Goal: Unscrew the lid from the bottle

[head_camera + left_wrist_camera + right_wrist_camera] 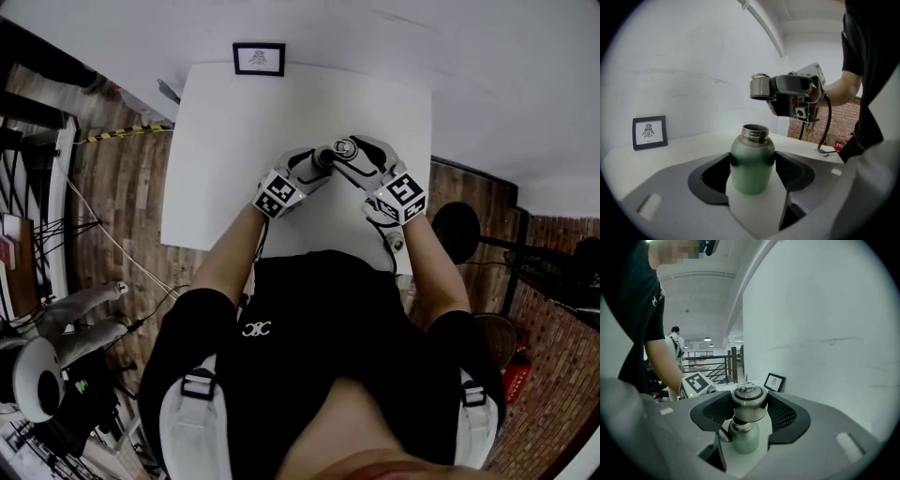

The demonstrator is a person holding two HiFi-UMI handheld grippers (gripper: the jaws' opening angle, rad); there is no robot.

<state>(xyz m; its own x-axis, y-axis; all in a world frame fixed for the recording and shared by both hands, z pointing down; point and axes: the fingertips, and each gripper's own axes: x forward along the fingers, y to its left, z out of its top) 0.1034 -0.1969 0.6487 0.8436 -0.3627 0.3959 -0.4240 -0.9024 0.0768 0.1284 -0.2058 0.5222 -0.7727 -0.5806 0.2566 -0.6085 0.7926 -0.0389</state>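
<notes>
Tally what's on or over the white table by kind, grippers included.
Bottle: 1
Lid: 1
Framed picture: 1
Grippers: 2 (left gripper, right gripper)
Total: 5

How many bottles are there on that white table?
1. The green bottle stands on the white table, clamped in the left gripper; its steel lid is off, held just above it by the right gripper. No other bottle shows.
</notes>
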